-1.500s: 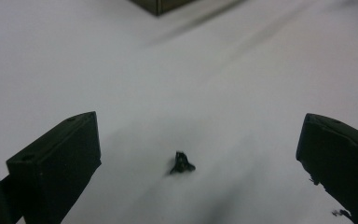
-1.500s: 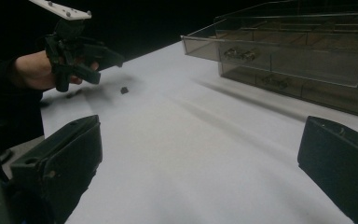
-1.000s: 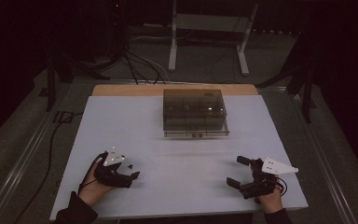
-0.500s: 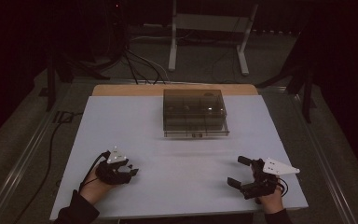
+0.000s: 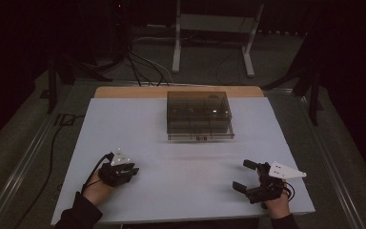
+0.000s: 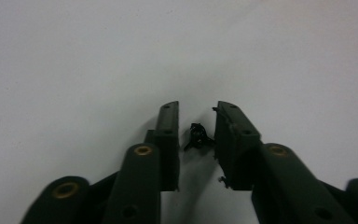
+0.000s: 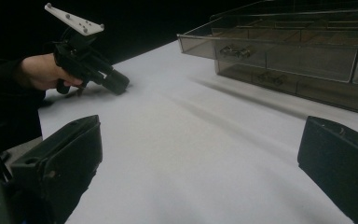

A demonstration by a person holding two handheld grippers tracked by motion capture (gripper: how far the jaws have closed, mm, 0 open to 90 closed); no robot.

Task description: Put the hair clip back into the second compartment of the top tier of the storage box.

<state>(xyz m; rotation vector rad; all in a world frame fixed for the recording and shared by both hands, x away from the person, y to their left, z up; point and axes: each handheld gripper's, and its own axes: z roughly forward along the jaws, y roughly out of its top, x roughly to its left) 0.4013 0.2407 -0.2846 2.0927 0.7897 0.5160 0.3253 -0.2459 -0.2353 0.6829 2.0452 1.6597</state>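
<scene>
Closing on a tiny black object (image 6: 198, 136) looks like the step in hand: in the left gripper view the left gripper (image 6: 196, 135) has its jaws a narrow gap apart, and the small dark piece sits on the white table (image 6: 74, 60) right between the tips, not yet pinched. What it is cannot be told; it may be a small clip or a bit of hardware.

Seen from the high view, the left gripper (image 5: 124, 171) rests at about 7 o'clock on the table (image 5: 190, 162), the right gripper (image 5: 248, 177) at about 5 o'clock with its jaws wide apart and nothing between them. A smoky clear compartment box (image 5: 199, 116) stands toward 12 o'clock, well apart from both. In the right gripper view the box (image 7: 303, 56) shows small metal parts in its divided sections, and the person's left hand (image 7: 42, 72) grips the other tool low to the surface.

To do this well, keep the tips flat on the table, centre the piece in the gap, and close slowly so it does not skitter or flip out. A light lift afterwards would test the hold. The right gripper can stay parked.
</scene>
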